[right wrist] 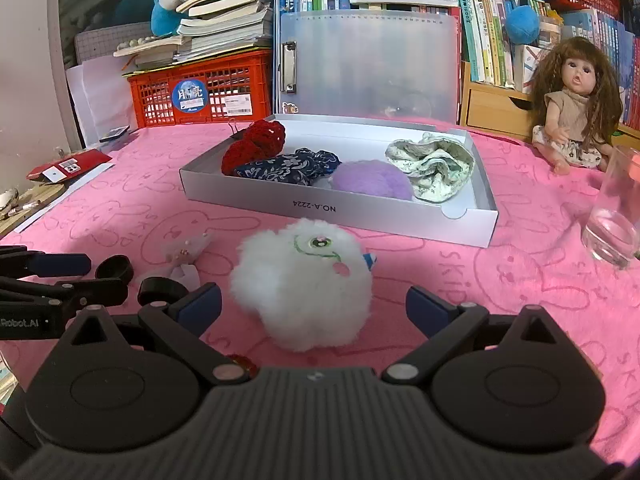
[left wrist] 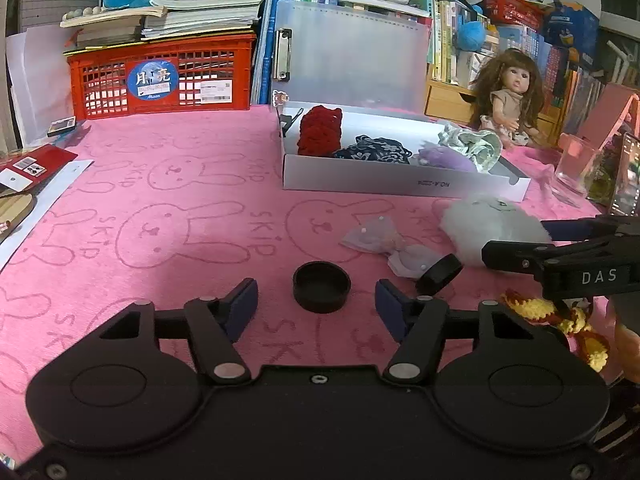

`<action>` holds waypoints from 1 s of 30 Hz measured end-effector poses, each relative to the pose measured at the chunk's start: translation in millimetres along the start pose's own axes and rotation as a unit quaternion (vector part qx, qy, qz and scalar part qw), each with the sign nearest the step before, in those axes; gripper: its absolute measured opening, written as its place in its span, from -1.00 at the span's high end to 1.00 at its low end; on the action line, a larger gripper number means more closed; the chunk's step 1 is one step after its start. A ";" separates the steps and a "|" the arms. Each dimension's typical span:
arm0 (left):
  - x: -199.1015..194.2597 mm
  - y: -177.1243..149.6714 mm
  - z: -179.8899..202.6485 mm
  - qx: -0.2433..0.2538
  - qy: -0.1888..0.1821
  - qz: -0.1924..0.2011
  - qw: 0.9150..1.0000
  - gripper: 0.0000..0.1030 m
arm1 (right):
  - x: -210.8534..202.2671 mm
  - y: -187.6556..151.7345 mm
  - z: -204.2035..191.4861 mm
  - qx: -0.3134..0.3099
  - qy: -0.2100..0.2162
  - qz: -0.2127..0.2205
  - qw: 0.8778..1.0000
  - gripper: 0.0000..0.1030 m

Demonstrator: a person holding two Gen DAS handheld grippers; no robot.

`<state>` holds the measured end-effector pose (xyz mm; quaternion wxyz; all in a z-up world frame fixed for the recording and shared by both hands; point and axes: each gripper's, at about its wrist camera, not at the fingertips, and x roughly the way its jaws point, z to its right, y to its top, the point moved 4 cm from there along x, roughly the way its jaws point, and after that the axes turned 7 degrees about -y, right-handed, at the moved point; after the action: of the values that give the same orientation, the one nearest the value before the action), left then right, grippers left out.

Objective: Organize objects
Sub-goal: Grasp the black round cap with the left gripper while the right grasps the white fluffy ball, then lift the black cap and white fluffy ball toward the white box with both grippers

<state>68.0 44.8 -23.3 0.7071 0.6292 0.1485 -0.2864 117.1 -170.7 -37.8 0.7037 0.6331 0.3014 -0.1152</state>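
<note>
A white shallow box on the pink cloth holds a red knit piece, a navy floral cloth, a purple pompom and a pale green floral cloth. A white fluffy pompom lies in front of the box, between the open fingers of my right gripper. My left gripper is open, with a black round cap on the cloth between its fingertips. A second black cap, a pale bow and a red-yellow crochet piece lie nearby.
A doll sits at the back right beside a glass. A red crate under stacked books, a clear clipboard folder and bookshelves stand behind. Cards and papers lie at the left edge.
</note>
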 end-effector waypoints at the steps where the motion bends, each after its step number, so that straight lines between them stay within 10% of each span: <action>1: 0.2 0.1 -0.2 0.000 0.001 0.000 1.000 -0.14 | 0.0 0.0 0.0 0.000 0.000 0.000 1.000 -0.98; 16: 1.6 1.7 -2.6 -0.005 0.002 0.002 1.000 0.30 | -2.5 3.1 -8.1 -0.020 0.005 0.008 1.000 -0.77; 30: 2.8 5.3 -2.7 -0.018 0.003 0.001 1.000 0.41 | -8.1 3.6 -6.5 -0.020 -0.015 0.022 0.999 0.09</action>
<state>73.8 47.1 -21.1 0.7183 0.6172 0.1549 -0.2814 110.8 -165.6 -30.3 0.7228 0.6238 0.2789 -0.1037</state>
